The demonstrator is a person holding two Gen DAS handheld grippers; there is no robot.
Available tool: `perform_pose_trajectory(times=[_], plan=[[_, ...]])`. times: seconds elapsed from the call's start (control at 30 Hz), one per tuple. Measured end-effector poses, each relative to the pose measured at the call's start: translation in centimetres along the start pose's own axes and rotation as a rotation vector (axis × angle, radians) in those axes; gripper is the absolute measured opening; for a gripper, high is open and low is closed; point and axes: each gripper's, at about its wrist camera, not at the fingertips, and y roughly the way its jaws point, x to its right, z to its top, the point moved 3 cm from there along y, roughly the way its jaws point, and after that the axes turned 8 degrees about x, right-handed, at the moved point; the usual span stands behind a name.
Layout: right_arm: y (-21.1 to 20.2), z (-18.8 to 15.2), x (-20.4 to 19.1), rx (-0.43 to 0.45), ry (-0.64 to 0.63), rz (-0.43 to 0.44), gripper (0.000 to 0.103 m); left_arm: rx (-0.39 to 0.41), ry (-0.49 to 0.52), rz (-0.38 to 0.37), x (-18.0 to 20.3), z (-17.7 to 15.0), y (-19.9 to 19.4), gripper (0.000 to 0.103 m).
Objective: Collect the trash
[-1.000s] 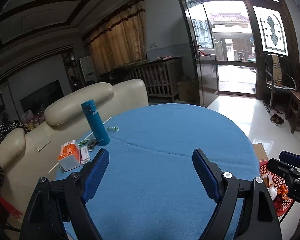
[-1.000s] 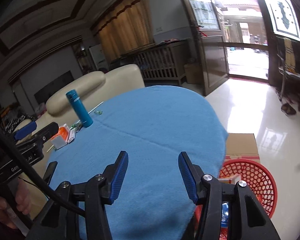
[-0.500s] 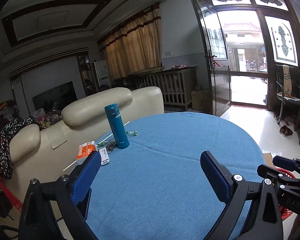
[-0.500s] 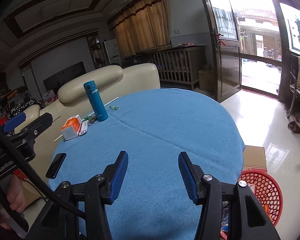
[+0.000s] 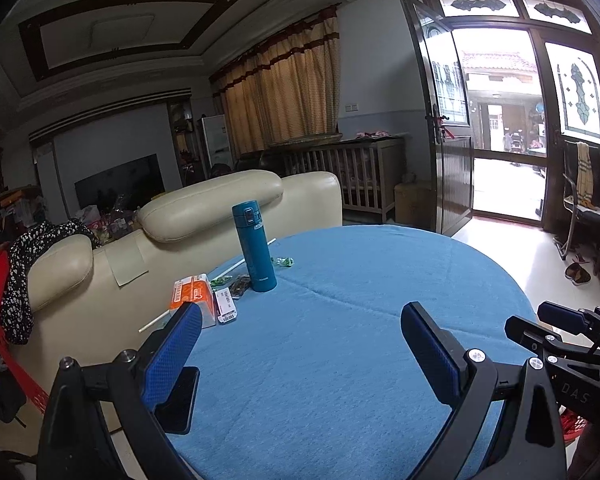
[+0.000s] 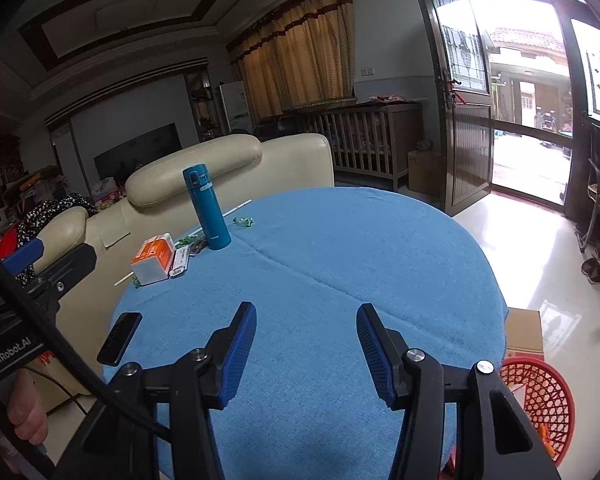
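A round table with a blue cloth [image 5: 360, 320] [image 6: 340, 264] carries small trash at its far left: green candy wrappers [image 5: 283, 261] [image 6: 243, 221], a white straw [image 5: 240, 263] [image 6: 236, 205], an orange and white box [image 5: 192, 294] [image 6: 154, 258] and a small white packet [image 5: 225, 304] [image 6: 180, 259]. A red mesh basket [image 6: 540, 396] stands on the floor at the table's right. My left gripper [image 5: 298, 322] is open and empty above the near table. My right gripper [image 6: 306, 316] is open and empty too.
A teal flask [image 5: 255, 248] [image 6: 207, 208] stands among the trash. A black phone [image 6: 119, 338] [image 5: 180, 398] lies near the left table edge. A cream sofa [image 5: 220, 200] is behind the table. A cardboard box [image 6: 522, 332] sits by the basket.
Both grippers have pulled back and risen from the table, so more of it and the phone show. Both stay open and empty.
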Motion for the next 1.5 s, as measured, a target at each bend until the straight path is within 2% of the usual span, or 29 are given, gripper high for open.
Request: perform_pose_trajectory(times=[0.37,0.63,0.73,1.5], plan=[[-0.3,0.5,-0.9,0.031,0.021,-0.025,0.056,-0.025,-0.015,0.005,-1.2,-0.6,-0.6,0.100],[-0.7,0.2,-1.0,0.019,0.043,-0.043,0.061,-0.041,-0.012,0.009,-1.7,-0.9,-1.2,0.100],[-1.0,0.1,-0.8,0.026,0.046,-0.046,0.066,-0.049,-0.014,-0.001,-1.6,-0.9,-1.3,0.100],[-1.0,-1.1,0.9,0.017,0.091,-0.060,0.066,-0.092,0.016,-0.016,-0.1,-0.9,-1.5,0.100]])
